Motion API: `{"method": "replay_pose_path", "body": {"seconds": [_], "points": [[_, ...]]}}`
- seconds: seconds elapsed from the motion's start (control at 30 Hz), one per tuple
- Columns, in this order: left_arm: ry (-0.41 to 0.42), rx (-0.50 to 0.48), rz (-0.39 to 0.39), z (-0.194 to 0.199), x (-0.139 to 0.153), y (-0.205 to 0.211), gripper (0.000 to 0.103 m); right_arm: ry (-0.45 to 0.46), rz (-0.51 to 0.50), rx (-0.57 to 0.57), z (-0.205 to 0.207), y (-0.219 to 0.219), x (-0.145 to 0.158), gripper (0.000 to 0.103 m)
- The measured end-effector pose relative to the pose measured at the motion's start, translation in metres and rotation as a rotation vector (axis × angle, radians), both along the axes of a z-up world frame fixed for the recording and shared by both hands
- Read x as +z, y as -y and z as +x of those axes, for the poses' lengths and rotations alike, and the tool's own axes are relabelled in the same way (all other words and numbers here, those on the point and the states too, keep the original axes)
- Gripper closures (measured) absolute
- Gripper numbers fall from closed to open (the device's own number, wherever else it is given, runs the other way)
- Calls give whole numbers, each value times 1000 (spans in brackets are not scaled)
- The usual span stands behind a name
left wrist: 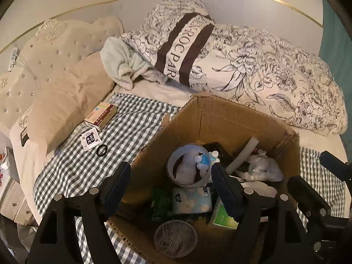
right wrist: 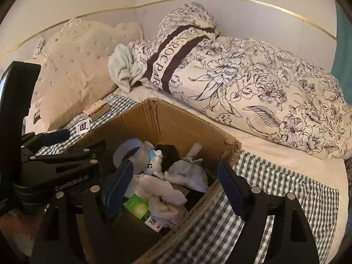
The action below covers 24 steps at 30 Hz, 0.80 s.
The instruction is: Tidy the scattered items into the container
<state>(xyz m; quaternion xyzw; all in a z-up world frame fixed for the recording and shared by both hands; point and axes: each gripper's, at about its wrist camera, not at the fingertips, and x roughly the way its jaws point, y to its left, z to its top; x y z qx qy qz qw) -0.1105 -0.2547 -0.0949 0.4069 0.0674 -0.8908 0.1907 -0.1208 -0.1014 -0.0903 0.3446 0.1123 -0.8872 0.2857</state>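
An open cardboard box [left wrist: 231, 118] stands on the checked blanket and also shows in the right wrist view [right wrist: 176, 123]. It holds a tape roll [left wrist: 187, 167], a plush toy, a green packet [left wrist: 224, 217], a tissue pack, a clear round lid [left wrist: 176, 237] and white bags [right wrist: 162, 193]. On the blanket left of the box lie a small carton [left wrist: 101, 115], a white sachet [left wrist: 90, 139] and a black ring [left wrist: 101, 150]. My left gripper [left wrist: 173, 187] is open and empty over the box. My right gripper [right wrist: 176, 187] is open and empty over the box's right side.
A flowered duvet [left wrist: 264, 70] lies behind the box, with a pale green towel [left wrist: 125, 63] and beige pillows [left wrist: 72, 101] at the left. A tufted headboard [left wrist: 55, 46] stands at the far left. The bed edge and drawers [left wrist: 13, 200] are at the lower left.
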Motion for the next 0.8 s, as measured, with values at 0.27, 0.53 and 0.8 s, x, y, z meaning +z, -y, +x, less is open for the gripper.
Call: {"method": "replay_pose_path", "body": {"seconds": [0.27, 0.53, 0.8], "points": [[-93, -12, -10, 25, 31, -11, 16, -45, -31, -11, 21, -19, 23, 15], [-209, -13, -39, 53, 60, -21, 0, -96, -70, -63, 43, -41, 48, 2], [-254, -31, -46, 73, 78, -35, 0, -142, -92, -122, 61, -71, 64, 0]]}}
